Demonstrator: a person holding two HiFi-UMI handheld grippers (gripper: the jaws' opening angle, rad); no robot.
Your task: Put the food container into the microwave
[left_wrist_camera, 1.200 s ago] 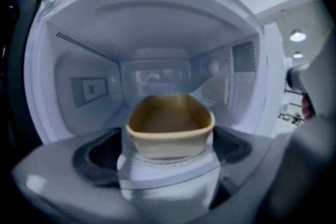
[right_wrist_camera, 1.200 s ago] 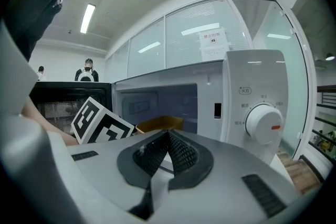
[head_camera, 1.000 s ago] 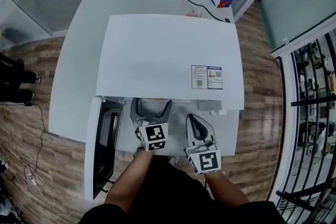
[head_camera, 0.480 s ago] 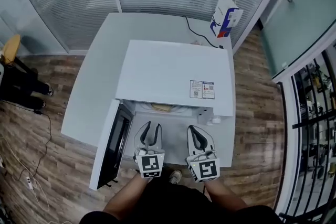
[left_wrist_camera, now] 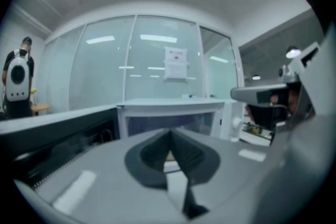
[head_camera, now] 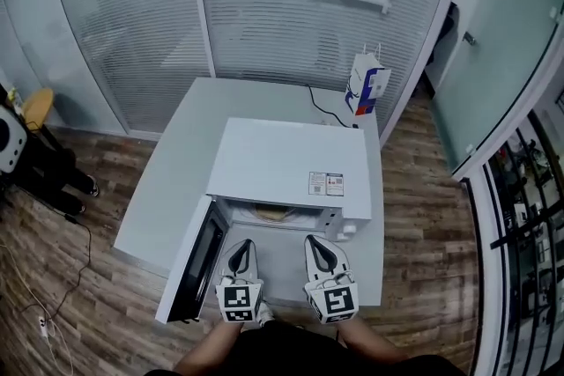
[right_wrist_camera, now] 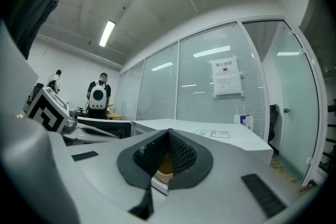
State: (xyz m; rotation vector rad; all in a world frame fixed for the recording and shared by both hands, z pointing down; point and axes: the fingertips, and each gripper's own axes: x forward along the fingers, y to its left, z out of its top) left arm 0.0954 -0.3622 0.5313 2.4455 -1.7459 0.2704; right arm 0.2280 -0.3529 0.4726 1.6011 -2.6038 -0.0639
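Inside the cavity of the microwave [head_camera: 291, 165], which stands toward the near edge of the table [head_camera: 163, 189], sits the food container [head_camera: 276, 213]. It is a low, rounded, tan thing, and only its front lip shows under the oven's roof. The microwave is a smooth white box with two small printed labels on its flat top. Its door [head_camera: 196, 264], white-framed with a dark glossy window, is swung out on the left side toward the table's near edge. The left gripper [head_camera: 244, 246] hangs in front of the opening, apart from the container. Its ribbed dark jaws have just been closing and are pressed together with nothing between them. The right gripper [head_camera: 315, 241] is beside it, jaws likewise together and empty, with the container showing beyond their tips. A white paper bag [head_camera: 365, 84] stands at the far right corner.
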